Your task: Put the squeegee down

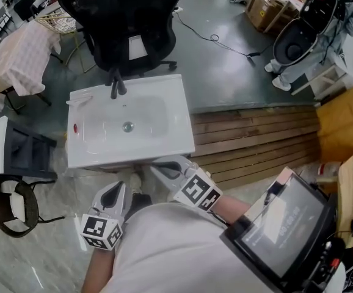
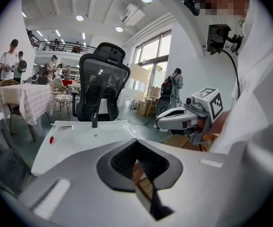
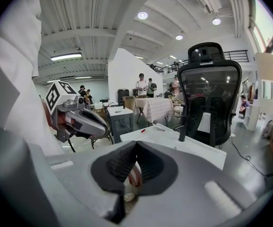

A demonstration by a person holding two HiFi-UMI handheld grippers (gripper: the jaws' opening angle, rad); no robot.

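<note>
At the sink's back left corner: the white squeegee (image 1: 79,100) lies flat on the rim of the sink (image 1: 179,133), left of the black tap (image 1: 116,88) and apart from both grippers.
Writing: black-and-white square markers show on each gripper's cube; the print on the dark screen (image 1: 284,223) at the person's chest is too small to read.
Red spot (image 1: 75,127): sits on the sink's left rim, nearer the person than the squeegee.
Left gripper (image 1: 113,188): jaws fully together with nothing between them; held off the sink's near edge.
Right gripper (image 1: 158,165): jaws closed tight and empty; its tip is just at the sink's near edge, toward the right corner.
</note>
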